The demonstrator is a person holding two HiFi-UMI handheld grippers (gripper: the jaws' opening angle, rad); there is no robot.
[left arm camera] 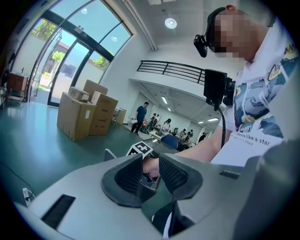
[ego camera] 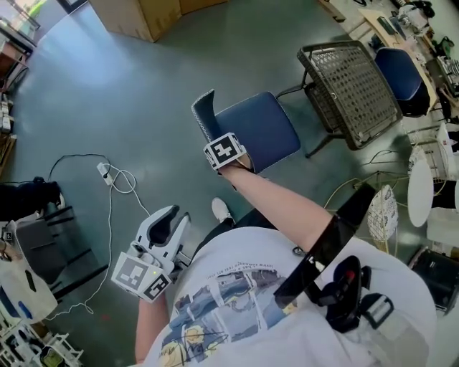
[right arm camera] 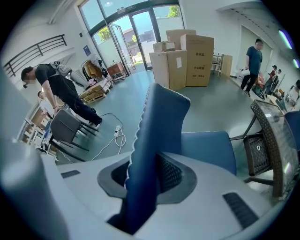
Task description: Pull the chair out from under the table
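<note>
A blue padded chair stands on the grey-green floor, left of a dark wire-mesh table and out from under it. Its backrest rises at the seat's left edge. My right gripper comes down onto that backrest from above and is shut on it; in the right gripper view the blue backrest fills the gap between the jaws of the right gripper, with the seat beyond. My left gripper hangs low at my left side, apart from the chair, open with nothing in it.
A white cable with a power strip lies on the floor to the left. A dark chair stands at the far left, cardboard boxes at the top. A second blue chair sits behind the mesh table. White round things crowd the right edge.
</note>
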